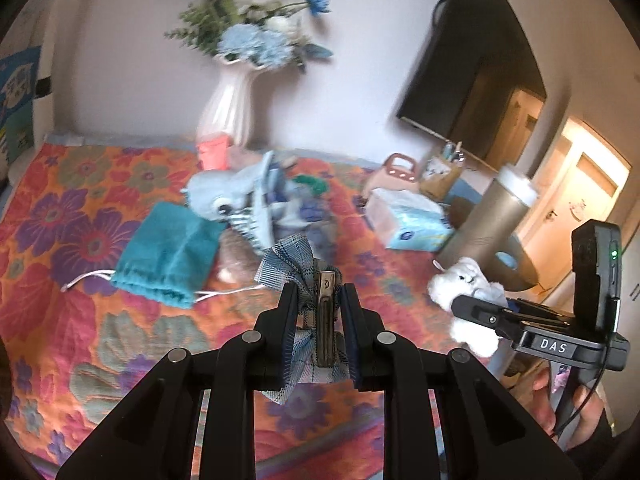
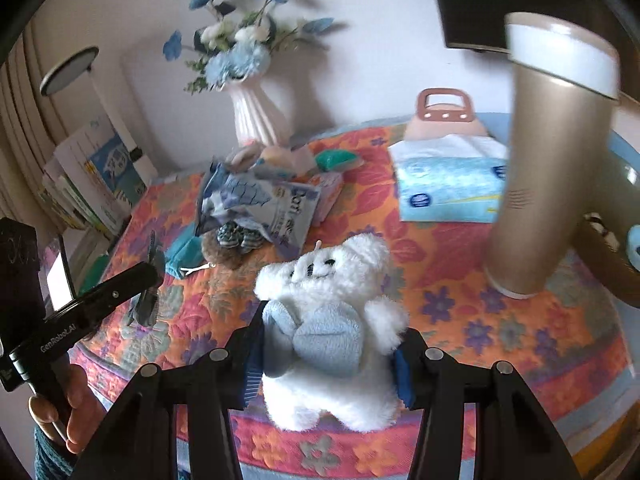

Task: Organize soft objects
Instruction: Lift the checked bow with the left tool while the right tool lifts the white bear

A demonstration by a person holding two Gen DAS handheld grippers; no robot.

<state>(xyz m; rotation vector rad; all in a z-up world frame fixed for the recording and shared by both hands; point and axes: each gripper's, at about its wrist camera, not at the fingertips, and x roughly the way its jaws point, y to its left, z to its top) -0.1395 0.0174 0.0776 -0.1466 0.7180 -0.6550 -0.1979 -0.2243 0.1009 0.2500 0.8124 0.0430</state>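
Observation:
My left gripper is shut on a blue plaid fabric bow with a metal clip, held above the flowered tablecloth. In the right wrist view the same gripper shows at the left with the bow dark against the cloth. My right gripper is shut on a white plush toy with light blue arms, its pads pressing the toy's sides. The left wrist view shows that toy at the right in the right gripper. A teal drawstring pouch and a pale blue plush lie in a pile farther back.
A white vase of blue flowers stands at the wall behind the pile. A tissue pack, a tall gold tumbler and a pink-handled holder stand at the right. A crumpled snack bag lies on the pile. Books lean at the far left.

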